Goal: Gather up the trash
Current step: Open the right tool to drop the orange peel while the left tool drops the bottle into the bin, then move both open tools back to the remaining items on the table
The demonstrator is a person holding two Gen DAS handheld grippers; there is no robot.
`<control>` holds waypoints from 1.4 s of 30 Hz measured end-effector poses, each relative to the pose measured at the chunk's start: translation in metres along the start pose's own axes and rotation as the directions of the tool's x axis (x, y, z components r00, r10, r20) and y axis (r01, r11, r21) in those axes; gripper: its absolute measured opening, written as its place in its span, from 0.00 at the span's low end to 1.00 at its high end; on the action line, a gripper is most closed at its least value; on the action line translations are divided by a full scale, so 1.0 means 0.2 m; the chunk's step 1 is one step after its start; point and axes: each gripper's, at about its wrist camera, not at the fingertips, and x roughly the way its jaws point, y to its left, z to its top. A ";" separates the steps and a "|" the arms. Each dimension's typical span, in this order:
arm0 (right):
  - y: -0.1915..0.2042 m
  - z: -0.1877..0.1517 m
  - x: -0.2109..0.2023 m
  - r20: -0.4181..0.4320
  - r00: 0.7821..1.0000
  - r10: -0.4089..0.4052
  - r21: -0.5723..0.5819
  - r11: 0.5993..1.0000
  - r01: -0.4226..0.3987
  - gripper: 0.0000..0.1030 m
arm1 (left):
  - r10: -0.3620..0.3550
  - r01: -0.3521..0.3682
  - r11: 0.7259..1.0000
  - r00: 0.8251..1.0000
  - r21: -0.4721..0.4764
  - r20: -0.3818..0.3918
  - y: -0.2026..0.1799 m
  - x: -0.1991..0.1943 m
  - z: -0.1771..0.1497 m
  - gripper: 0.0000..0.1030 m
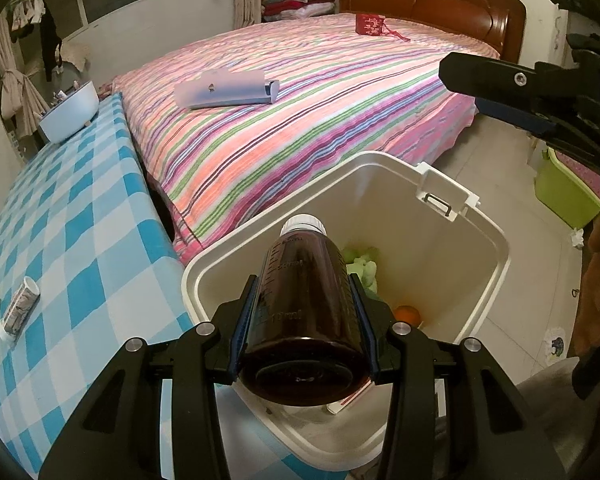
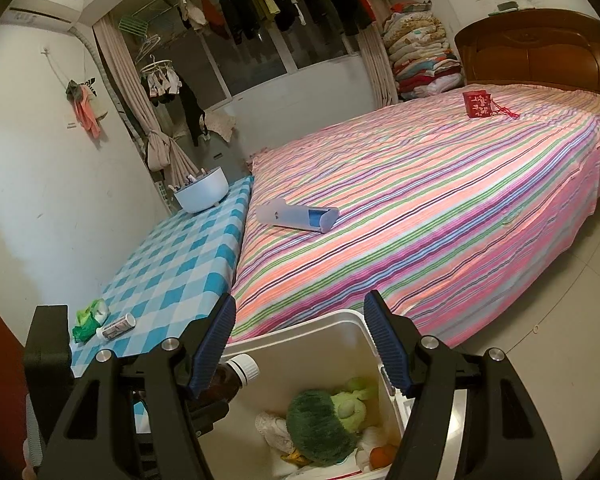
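Observation:
My left gripper (image 1: 303, 280) is shut on a brown bottle (image 1: 304, 300) with a white cap, its pads pressing on both sides. The bottle hangs cap-first over the open white bin (image 1: 496, 240). Inside the bin lie a green plush toy (image 2: 320, 424) and an orange (image 2: 380, 456). My right gripper (image 2: 300, 300) stands open above the bin (image 2: 320, 316) with nothing between its fingers. In the right wrist view the bottle (image 2: 240, 368) shows at the bin's left edge. The right gripper (image 1: 460, 86) also shows at the upper right of the left wrist view.
A small white bottle (image 2: 116, 328) and a green bag (image 2: 88, 318) lie on the blue checked table (image 2: 172, 264). A pale bowl (image 2: 202, 192) stands at its far end. A blue-white box (image 2: 296, 216) and a red box (image 2: 478, 104) lie on the striped bed. A green crate (image 1: 564, 192) stands on the floor.

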 end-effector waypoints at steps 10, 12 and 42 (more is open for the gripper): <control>0.00 0.00 0.00 -0.001 1.000 0.000 -0.001 1.000 0.000 0.63 | 0.040 -0.040 0.999 0.999 0.008 0.017 0.00 -0.02 0.01 0.68; 0.00 0.00 0.00 -0.001 1.000 0.002 -0.001 1.000 -0.002 0.63 | 0.057 -0.057 0.998 0.997 0.007 0.047 0.00 -0.05 0.03 0.77; 0.15 0.04 0.09 -0.004 0.999 0.047 -0.030 0.998 -0.047 0.63 | 0.123 -0.117 0.990 0.989 -0.072 0.077 0.19 -0.15 0.01 0.88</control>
